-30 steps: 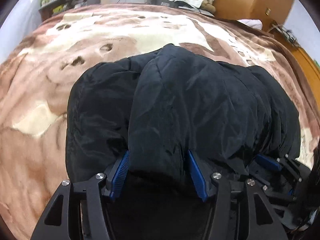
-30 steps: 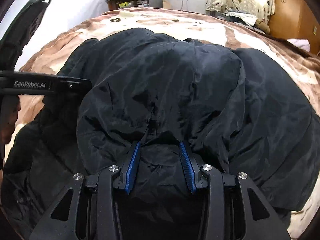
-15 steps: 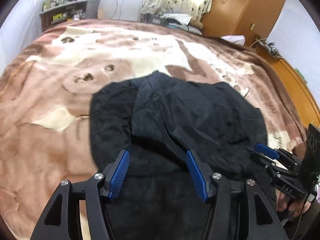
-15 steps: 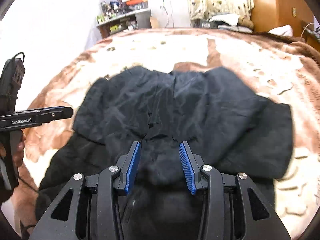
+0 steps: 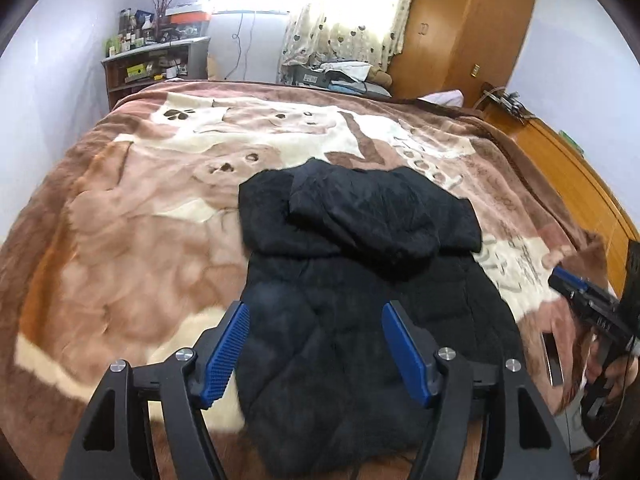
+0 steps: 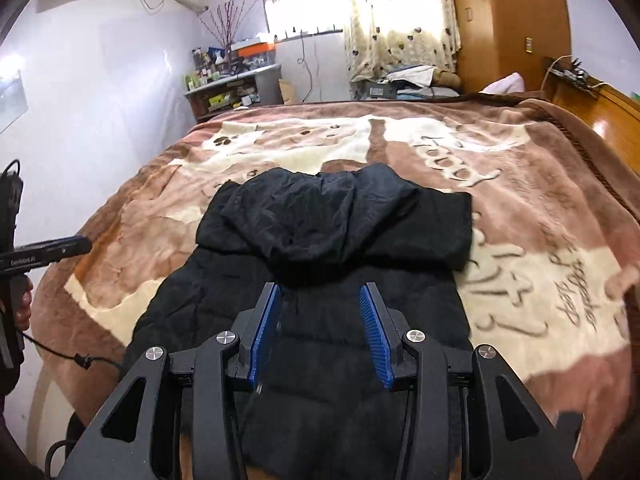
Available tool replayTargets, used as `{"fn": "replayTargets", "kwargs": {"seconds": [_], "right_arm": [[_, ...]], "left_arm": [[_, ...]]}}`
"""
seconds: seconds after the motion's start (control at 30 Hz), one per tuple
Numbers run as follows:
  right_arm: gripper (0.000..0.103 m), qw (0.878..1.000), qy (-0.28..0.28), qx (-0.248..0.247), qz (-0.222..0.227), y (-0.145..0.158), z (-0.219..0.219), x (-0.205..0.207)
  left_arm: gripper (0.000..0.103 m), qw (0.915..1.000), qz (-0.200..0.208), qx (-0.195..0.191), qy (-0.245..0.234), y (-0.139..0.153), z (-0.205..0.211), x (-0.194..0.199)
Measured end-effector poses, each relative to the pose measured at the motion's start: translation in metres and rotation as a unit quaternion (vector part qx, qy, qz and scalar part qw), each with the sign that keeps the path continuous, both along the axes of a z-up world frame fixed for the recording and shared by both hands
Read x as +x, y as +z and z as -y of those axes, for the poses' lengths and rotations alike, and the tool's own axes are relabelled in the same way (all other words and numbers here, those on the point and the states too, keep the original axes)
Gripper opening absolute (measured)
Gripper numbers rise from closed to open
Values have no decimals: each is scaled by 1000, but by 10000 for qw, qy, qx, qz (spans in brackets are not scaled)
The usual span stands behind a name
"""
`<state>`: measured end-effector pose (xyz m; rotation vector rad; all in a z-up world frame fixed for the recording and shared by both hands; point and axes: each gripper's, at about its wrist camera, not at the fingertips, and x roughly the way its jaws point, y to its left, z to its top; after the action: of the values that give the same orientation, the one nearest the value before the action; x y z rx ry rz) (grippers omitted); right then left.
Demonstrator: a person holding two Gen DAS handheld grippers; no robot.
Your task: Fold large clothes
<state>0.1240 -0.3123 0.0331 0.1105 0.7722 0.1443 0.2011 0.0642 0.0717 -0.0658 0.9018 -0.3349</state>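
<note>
above bed blanket (image 5: pixel 120 240), black jacket (image 5: pixel 352 280) flat; left gripper (image 5: pixel 316 344) opening, empty; right gripper (image 6: pixel 322 332) released.

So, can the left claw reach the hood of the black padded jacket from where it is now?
Probably yes: the left claw, its jaws opening and empty, hangs above the black padded jacket; nothing covers the hood.

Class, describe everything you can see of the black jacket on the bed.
The black jacket is a padded, quilted garment of matte, slightly crinkled fabric. It lies flat on the brown and cream blanket, its hood folded down over the body and the sleeves tucked in. Only the blanket touches it; neither gripper's jaws hold it.
</note>
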Motion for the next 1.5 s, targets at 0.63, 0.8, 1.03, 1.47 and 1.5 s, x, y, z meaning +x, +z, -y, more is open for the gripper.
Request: {"fn": "replayTargets", "kwargs": {"seconds": [0.63, 0.8, 1.03, 1.47, 1.5], "right_arm": [[57, 9989, -398, 56, -239, -20, 30, -132], [66, 9964, -527, -2, -669, -70, 41, -130], [73, 9872, -894, 362, -1267, -133, 74, -108], [76, 9766, -1115, 797, -1656, -182, 109, -69], [76, 9760, -1067, 843, -1704, -184, 108, -67]], "left_arm": [[78, 9989, -455, 49, -133, -29, -53, -139], [78, 9953, -904, -313, 117, -96, -51, -116], [78, 9904, -1255, -536, 241, -151, -44, -77], [77, 9799, -1770, -913, 102, -204, -38, -39], [77, 9790, -1832, -889, 119, -208, -36, -38]]}}
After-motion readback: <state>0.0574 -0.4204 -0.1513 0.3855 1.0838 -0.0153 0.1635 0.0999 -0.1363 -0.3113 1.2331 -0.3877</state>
